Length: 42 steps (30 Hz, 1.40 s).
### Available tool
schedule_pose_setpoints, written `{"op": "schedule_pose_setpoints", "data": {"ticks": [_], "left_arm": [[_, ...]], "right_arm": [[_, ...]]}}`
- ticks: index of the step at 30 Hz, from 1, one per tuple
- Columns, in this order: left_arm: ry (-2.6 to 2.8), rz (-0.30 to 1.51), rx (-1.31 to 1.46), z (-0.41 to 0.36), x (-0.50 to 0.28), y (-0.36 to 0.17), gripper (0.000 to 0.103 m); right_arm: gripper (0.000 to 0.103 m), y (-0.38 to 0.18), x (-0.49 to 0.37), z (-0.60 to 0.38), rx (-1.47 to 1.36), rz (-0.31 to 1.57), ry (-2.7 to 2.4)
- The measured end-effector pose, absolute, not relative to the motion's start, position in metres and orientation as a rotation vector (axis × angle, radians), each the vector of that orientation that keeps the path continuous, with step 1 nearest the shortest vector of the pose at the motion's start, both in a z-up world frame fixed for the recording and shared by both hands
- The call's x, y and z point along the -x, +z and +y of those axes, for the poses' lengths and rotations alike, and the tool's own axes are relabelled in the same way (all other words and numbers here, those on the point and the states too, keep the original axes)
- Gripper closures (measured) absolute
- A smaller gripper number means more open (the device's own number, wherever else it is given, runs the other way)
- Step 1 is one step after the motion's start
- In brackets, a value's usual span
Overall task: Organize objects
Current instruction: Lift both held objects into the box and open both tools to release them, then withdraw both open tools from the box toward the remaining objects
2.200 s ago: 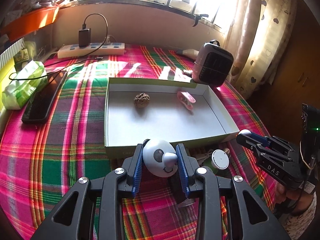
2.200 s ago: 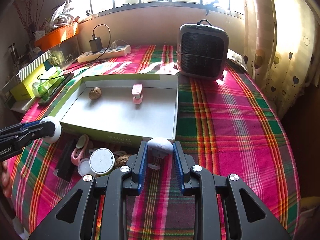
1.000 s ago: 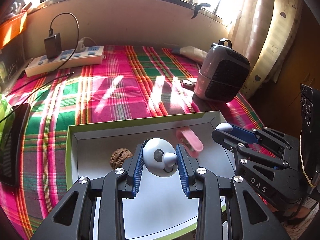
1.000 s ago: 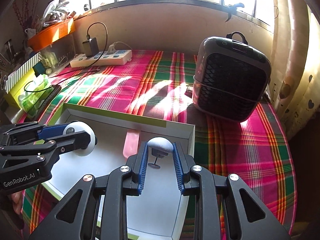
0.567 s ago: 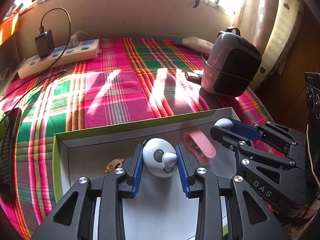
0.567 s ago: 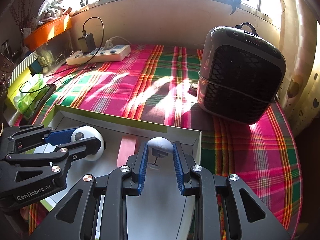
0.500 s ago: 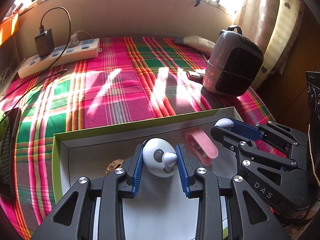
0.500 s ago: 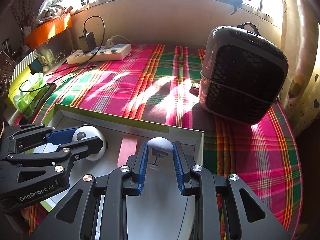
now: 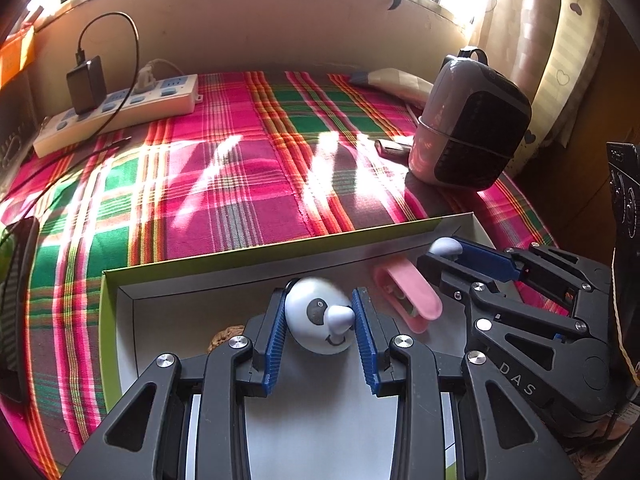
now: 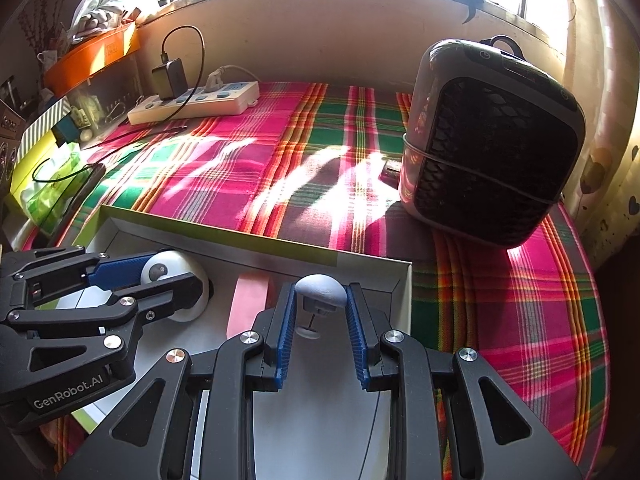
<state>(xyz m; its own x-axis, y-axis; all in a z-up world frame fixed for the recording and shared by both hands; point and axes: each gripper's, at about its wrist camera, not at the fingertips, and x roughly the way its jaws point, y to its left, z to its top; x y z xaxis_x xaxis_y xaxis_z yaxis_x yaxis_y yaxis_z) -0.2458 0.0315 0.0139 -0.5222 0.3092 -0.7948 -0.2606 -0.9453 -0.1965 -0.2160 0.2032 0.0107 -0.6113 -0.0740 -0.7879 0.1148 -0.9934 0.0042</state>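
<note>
Both tools hang over the tray (image 9: 105,312), each carrying a piece: placing step, judged near its end. Left tool (image 9: 320,322) is clamped on a white round toy (image 9: 316,320) with a dark eye and a snout, held above the tray floor at about 6 o'clock in the left view. Right tool (image 10: 320,300) is clamped on a small grey knob (image 10: 320,289), above the tray's far right corner. Whether either piece touches the floor, cannot tell.

Already in the tray: a walnut (image 9: 224,338) half hidden behind the left tool, and a pink clip (image 9: 408,294) lying between the two tools.

Next move, as I judge: lower each piece to bare floor, part the jaws, back out. The toy looks round and may roll; the clip sits close, so set down clear of it.

Surface: plaid cloth (image 9: 224,184) in pink, green and red, sun stripes across it. At 10 o'clock a power strip (image 9: 120,114) with a black charger plugged in. At 2 o'clock a small heater (image 10: 492,144), well apart from the tray. Window and curtain behind; an orange bin (image 10: 92,58) on a shelf far left in the right view.
</note>
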Motion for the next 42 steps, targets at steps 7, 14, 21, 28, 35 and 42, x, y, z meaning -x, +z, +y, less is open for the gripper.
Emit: {"op": "schedule_pose_setpoints", "data": {"ticks": [7,14,21,28,35,42], "left_arm": [[2.485,-0.073,1.313,0.032,0.246,0.014,0.072],[2.486,-0.074,1.315,0.032,0.247,0.013,0.071],[2.495,-0.070,1.314,0.032,0.245,0.014,0.066],[2.506,-0.068,1.304,0.031,0.240,0.019,0.066],[2.531,-0.065,1.288,0.029,0.228,0.027,0.066],[2.569,-0.057,1.269,0.023,0.209,0.037,0.066]], "right_arm": [[0.076,0.010,0.217,0.205,-1.338,0.064,-2.723],[0.076,0.010,0.216,0.204,-1.345,0.064,-2.726],[0.065,0.013,0.214,0.203,-1.334,0.061,-2.734],[0.064,0.016,0.210,0.204,-1.322,0.055,-2.746],[0.064,0.022,0.199,0.203,-1.298,0.049,-2.754],[0.064,0.029,0.183,0.204,-1.272,0.017,-2.767]]}}
